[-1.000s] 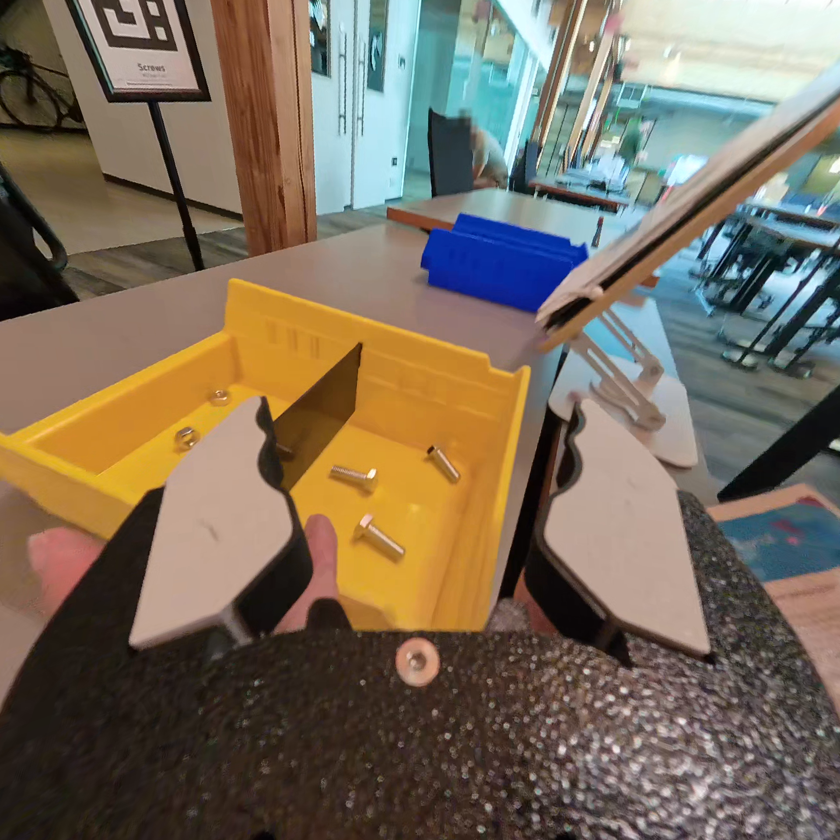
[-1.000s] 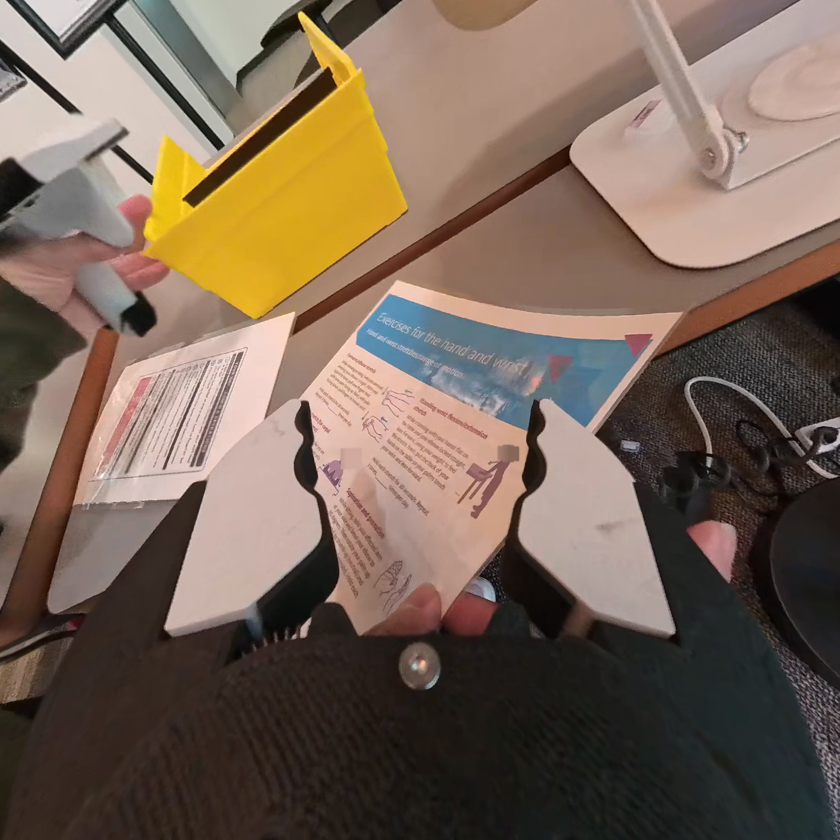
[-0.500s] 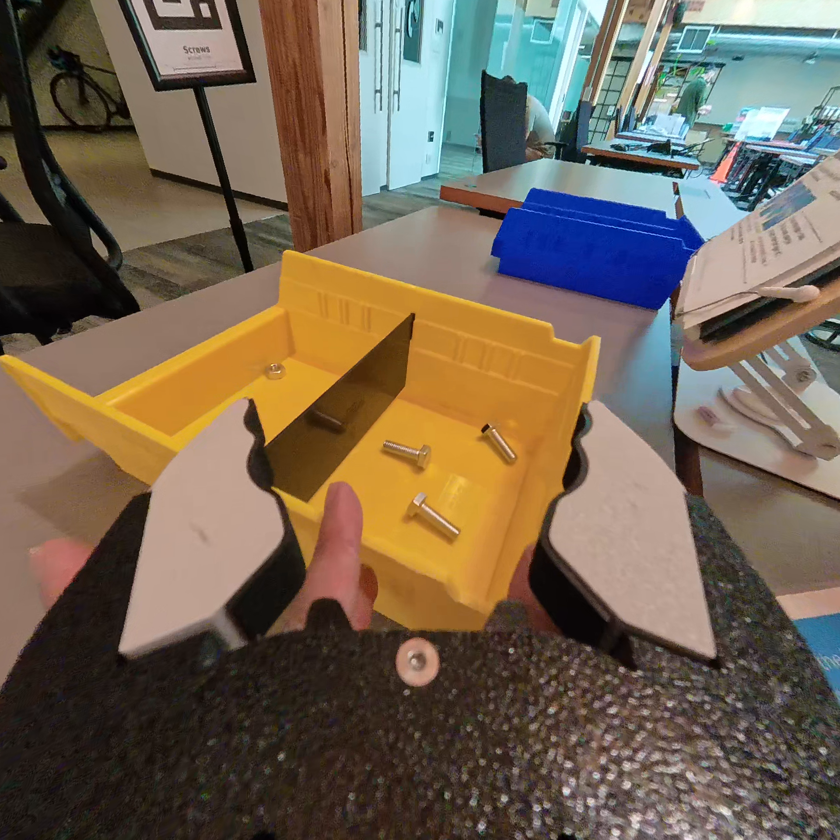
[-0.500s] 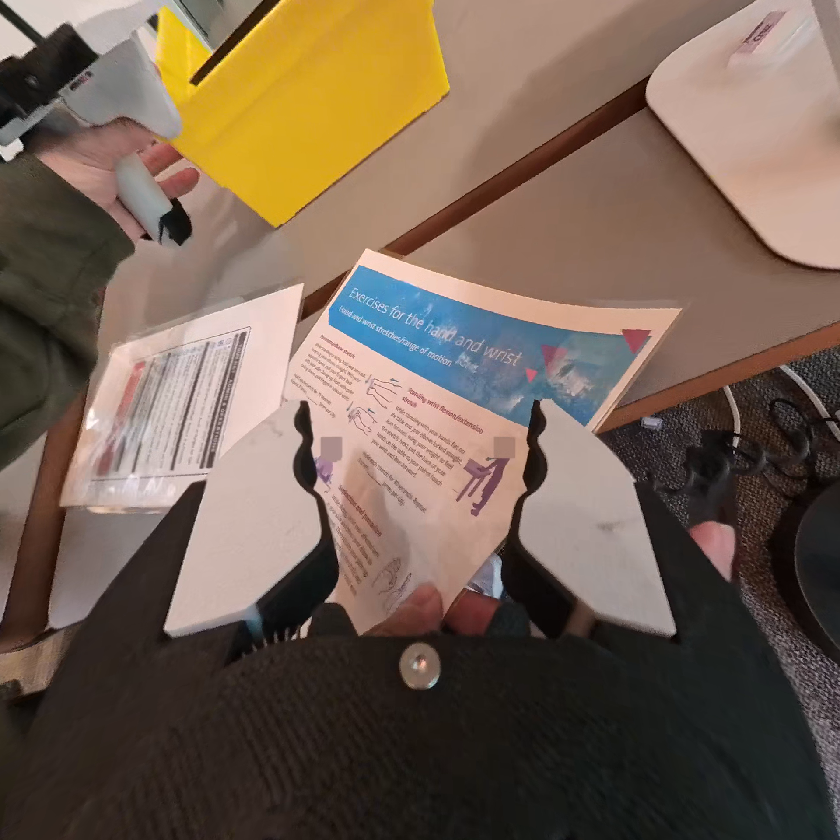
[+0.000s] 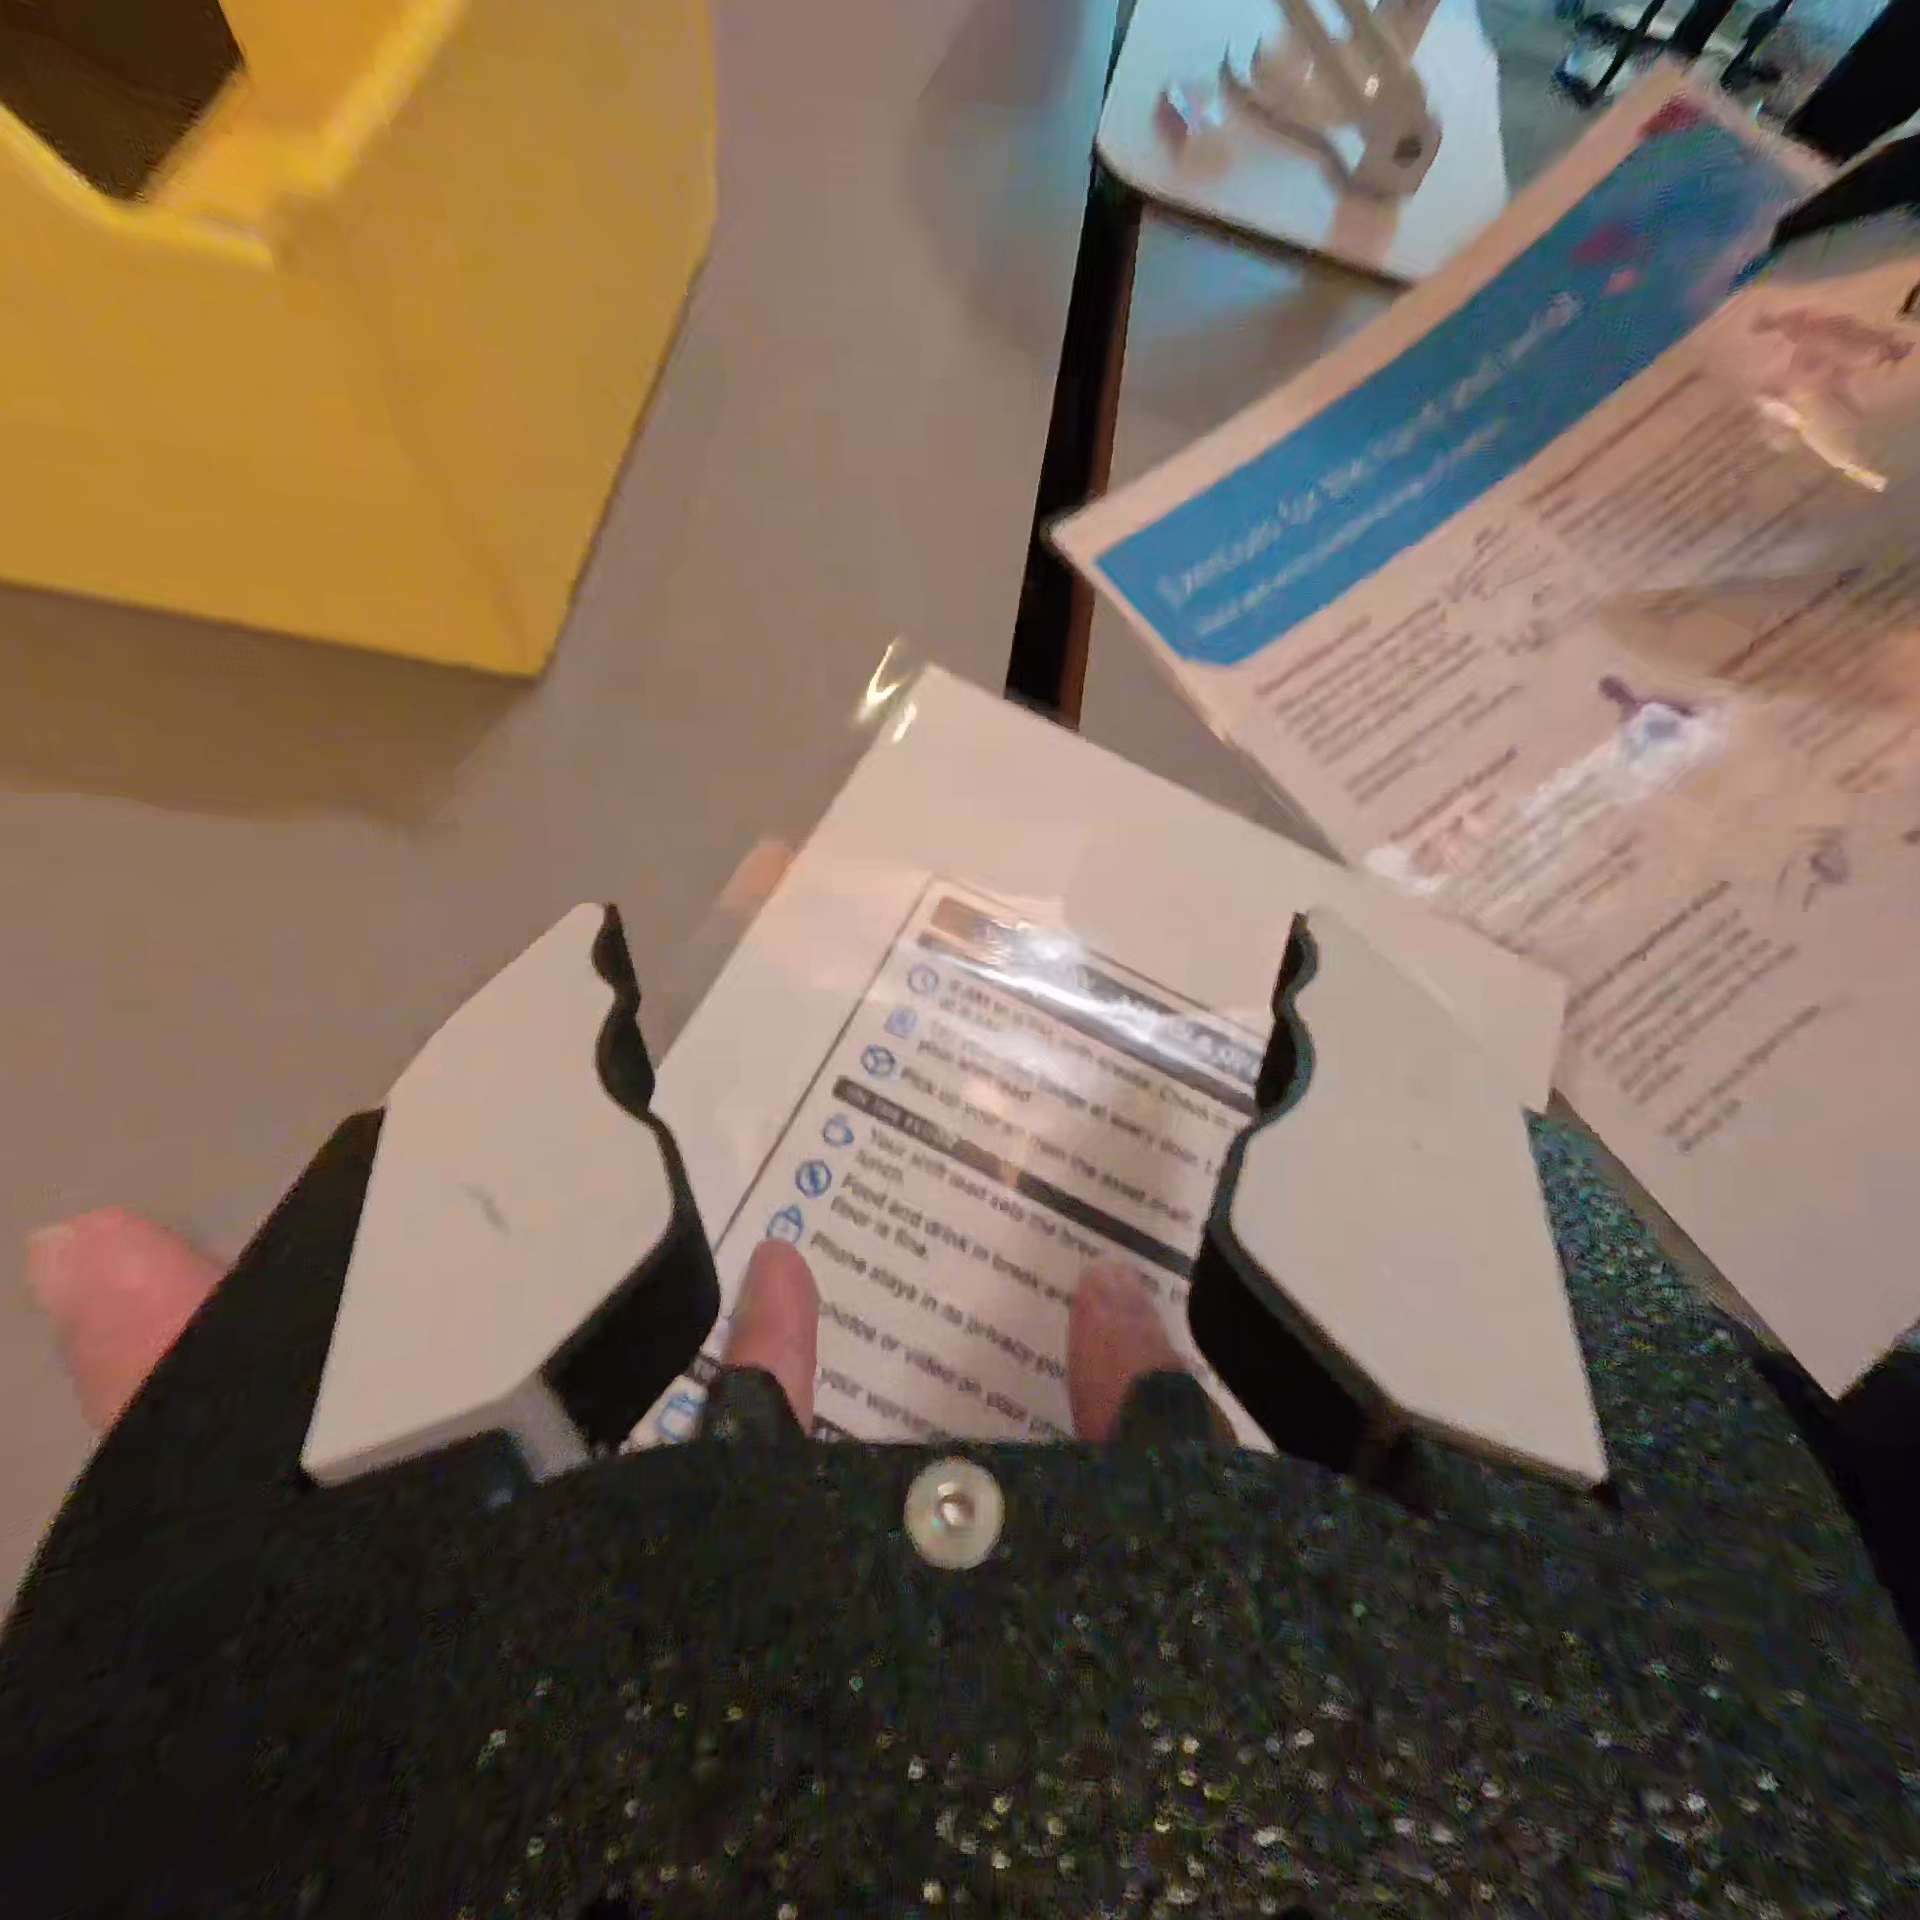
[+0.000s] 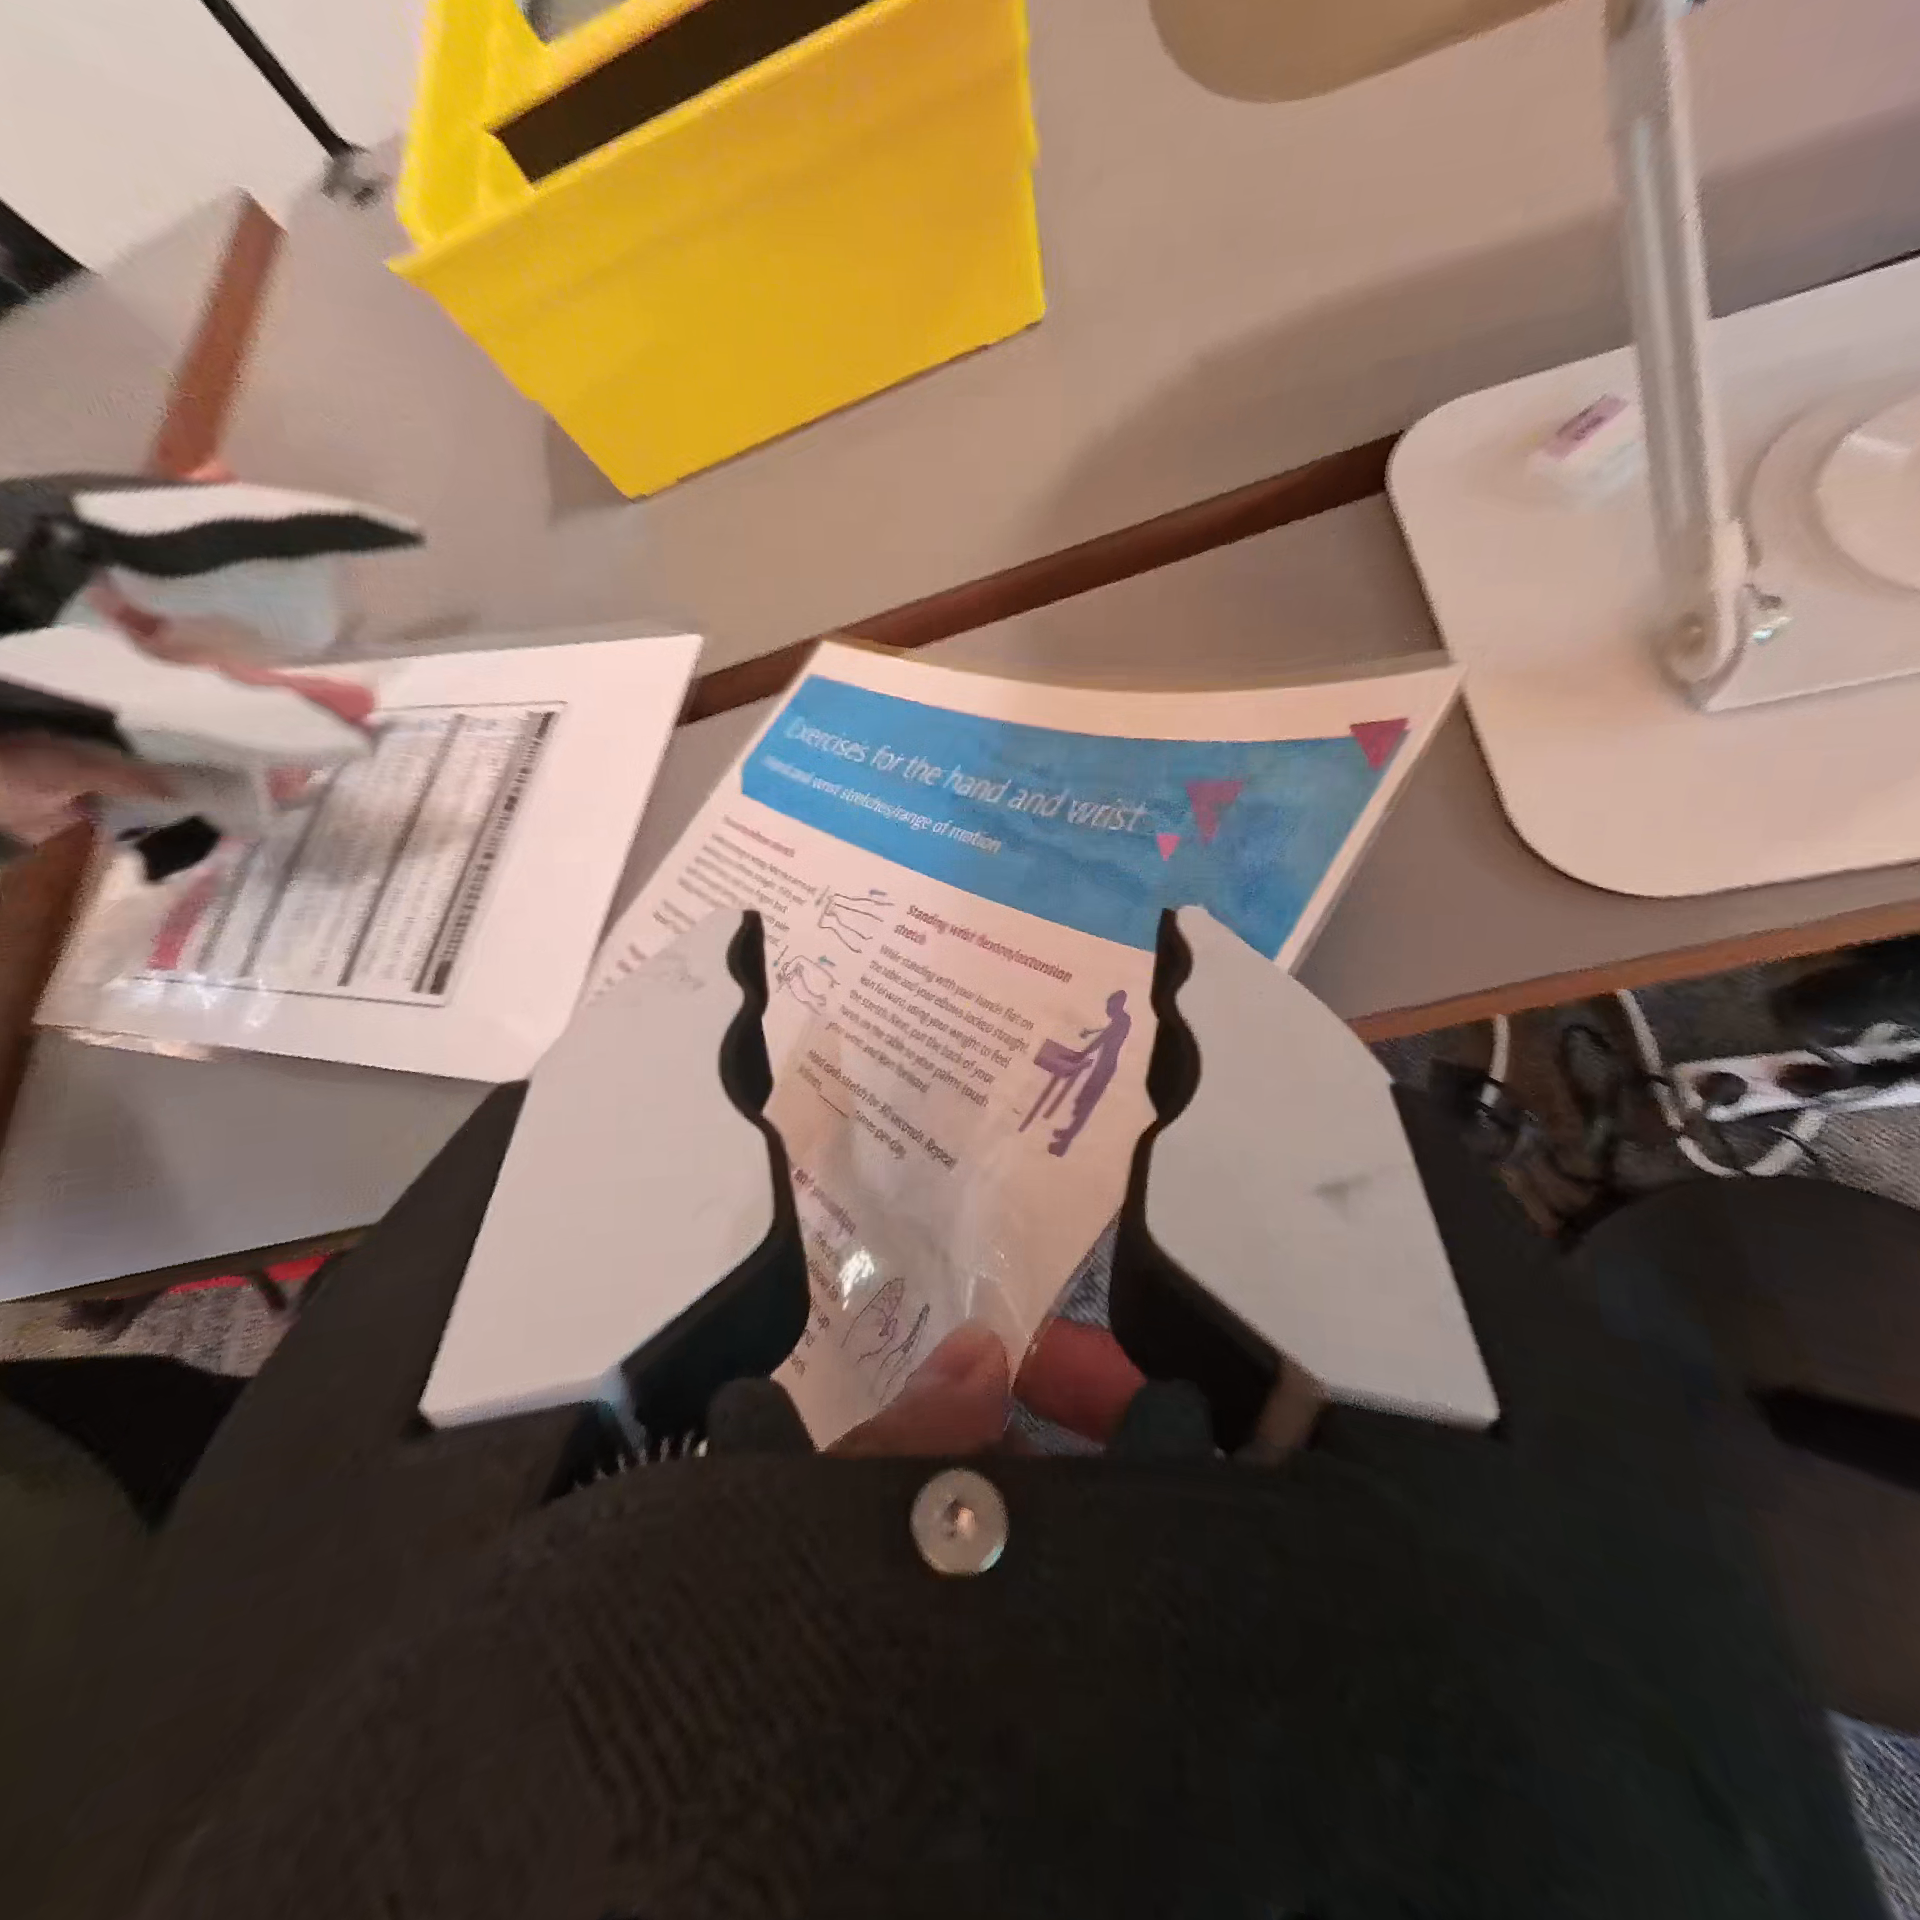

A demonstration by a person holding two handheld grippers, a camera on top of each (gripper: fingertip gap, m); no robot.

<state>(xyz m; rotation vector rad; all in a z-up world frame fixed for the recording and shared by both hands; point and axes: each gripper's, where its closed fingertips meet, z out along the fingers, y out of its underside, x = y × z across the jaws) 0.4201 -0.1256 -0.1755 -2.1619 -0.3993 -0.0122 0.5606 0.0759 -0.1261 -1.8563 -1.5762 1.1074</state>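
The left tongs (image 5: 951,966), earlier open over the yellow bin (image 5: 312,343) and its bolts, now hang open above the white laminated sheet (image 5: 1039,821) just in front of that bin, their view blurred.

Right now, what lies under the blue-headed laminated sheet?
The grey table carries its far part; the near corner overhangs the edge, pinched by fingertips between the open right claw. Anything beneath it is hidden.

A grey tabletop (image 6: 1195,312) with a brown wooden edge fills the upper half of the right wrist view. At the right a white stand base (image 6: 1621,748) rests on a second grey table (image 6: 1382,935). Grey carpet (image 6: 1870,1143) with a power strip (image 6: 1766,1091) and cables lies at the lower right.
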